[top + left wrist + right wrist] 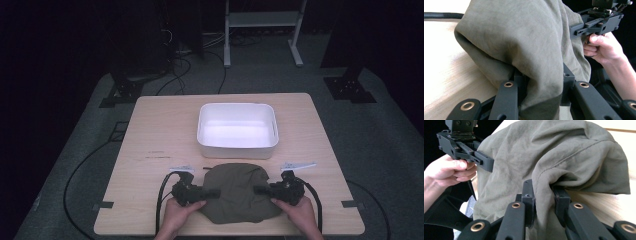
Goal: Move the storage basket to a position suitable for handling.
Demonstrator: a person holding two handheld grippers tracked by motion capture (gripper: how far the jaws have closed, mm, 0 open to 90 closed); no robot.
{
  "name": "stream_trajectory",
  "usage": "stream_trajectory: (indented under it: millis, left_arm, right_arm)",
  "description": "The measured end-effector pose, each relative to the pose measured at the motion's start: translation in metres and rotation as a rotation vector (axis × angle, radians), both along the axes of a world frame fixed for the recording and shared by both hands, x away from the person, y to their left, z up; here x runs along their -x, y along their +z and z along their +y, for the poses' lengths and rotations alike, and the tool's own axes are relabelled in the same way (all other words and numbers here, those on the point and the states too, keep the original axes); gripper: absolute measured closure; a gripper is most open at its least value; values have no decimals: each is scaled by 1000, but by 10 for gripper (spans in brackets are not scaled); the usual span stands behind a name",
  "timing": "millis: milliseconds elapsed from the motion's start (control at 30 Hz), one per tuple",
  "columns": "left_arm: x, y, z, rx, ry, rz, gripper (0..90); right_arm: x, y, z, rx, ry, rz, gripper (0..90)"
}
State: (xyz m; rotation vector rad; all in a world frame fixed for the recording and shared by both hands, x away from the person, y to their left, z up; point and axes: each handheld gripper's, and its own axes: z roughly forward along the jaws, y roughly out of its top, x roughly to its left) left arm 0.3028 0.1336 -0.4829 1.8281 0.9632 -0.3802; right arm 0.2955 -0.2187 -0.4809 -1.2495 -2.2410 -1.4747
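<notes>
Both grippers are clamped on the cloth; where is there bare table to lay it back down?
Bare wood left of the white bin, out to the table edge, and a narrower strip on its right. Crowded: the near edge, where the olive cloth sits tight against the bin.

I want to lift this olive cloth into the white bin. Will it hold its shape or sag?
Probably sag: the olive cloth lies crumpled in soft folds. It looks light and thin, bunching between the jaws of the left hand-held gripper and the right hand-held gripper. The middle will likely droop.
</notes>
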Motion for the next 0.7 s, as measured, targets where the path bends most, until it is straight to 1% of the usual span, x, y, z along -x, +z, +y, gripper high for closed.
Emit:
stream_trajectory:
  millis: [33,67,133,367,400,633,700]
  left_arm:
    - [0,0,1,1,-5,-4,680]
    - [0,1,1,7,0,-1,680]
    - [1,3,3,3,-6,-7,680]
    - [3,6,3,15,0,-7,680]
    - [3,6,3,13,-4,-12,680]
    - [5,7,4,15,-2,-9,680]
    - [5,7,4,24,-2,-9,680]
  right_arm:
    - [0,1,1,-5,1,-4,753]
    - [0,1,1,-5,1,-4,753]
    - [1,2,2,-15,2,1,753]
    - [2,4,1,-26,5,2,753]
    - [2,4,1,-26,5,2,753]
    - [3,5,2,-25,8,3,753]
    - [4,7,2,-22,11,-2,753]
